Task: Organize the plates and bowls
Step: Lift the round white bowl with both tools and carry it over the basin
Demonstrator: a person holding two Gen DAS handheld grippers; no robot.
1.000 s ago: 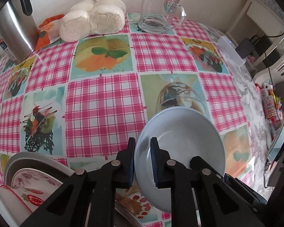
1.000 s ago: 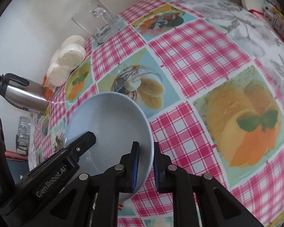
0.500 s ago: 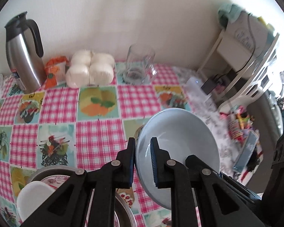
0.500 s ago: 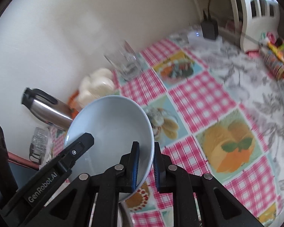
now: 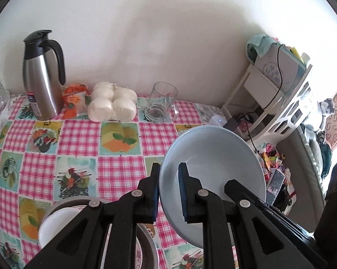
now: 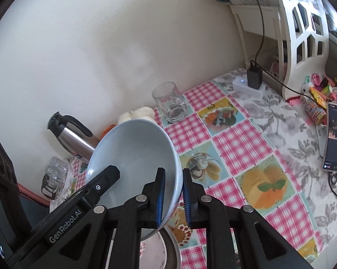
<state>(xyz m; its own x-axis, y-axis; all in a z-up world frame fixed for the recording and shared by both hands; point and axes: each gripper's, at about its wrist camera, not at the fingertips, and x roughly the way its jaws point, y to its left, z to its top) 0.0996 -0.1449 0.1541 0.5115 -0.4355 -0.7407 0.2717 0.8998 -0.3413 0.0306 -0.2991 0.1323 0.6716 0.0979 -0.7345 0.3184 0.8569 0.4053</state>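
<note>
I hold the pale blue bowl (image 5: 215, 157) clear above the table (image 5: 121, 170), over its near edge; my left gripper (image 5: 169, 192) is clamped on the bowl's left rim; my right gripper (image 6: 173, 196) is clamped on the opposite rim; the bowl is tilted, opening toward both cameras.

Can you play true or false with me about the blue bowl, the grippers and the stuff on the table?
1. Both grippers pinch the blue bowl. True: the left gripper and right gripper clamp opposite rims.
2. The bowl is full of soup. False: it is empty.
3. The kettle stands by the wall. True.
4. The glass mug lies on its side. False: it stands upright.
5. The buns sit between kettle and mug. True.
</note>
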